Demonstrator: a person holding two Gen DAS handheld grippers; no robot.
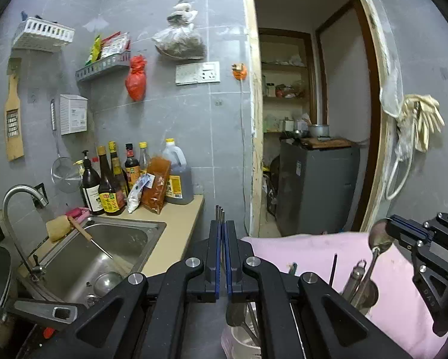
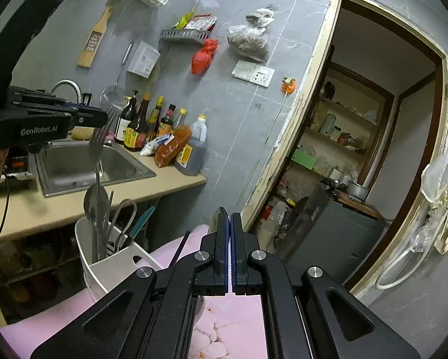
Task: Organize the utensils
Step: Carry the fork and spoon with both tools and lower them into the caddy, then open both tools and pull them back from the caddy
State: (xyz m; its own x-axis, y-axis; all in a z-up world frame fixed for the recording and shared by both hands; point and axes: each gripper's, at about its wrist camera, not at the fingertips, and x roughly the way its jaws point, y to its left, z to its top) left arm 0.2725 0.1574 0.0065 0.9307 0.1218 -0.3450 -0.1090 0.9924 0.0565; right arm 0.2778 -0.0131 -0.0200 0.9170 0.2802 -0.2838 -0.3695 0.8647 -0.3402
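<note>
My left gripper (image 1: pixel 223 233) is shut on a metal fork (image 2: pixel 96 149); its tines stick up past the fingertips (image 1: pixel 220 212) and its handle hangs down over the white utensil holder (image 2: pixel 104 266). My right gripper (image 2: pixel 229 224) is shut on a metal spoon (image 1: pixel 379 237), whose bowl shows beside the fingers in the left wrist view, with the handle hanging down. The holder (image 1: pixel 239 341) stands on a pink cloth (image 1: pixel 313 251) and holds a spoon (image 2: pixel 95 203), scissors and other utensils.
A steel sink (image 1: pixel 104 254) with a tap (image 1: pixel 17 197) is set in the beige counter (image 1: pixel 176 233) to the left, with sauce bottles (image 1: pixel 110 179) behind it. A doorway (image 1: pixel 313 119) opens ahead with a grey cabinet (image 1: pixel 316 185). Gloves (image 1: pixel 421 119) hang on the right wall.
</note>
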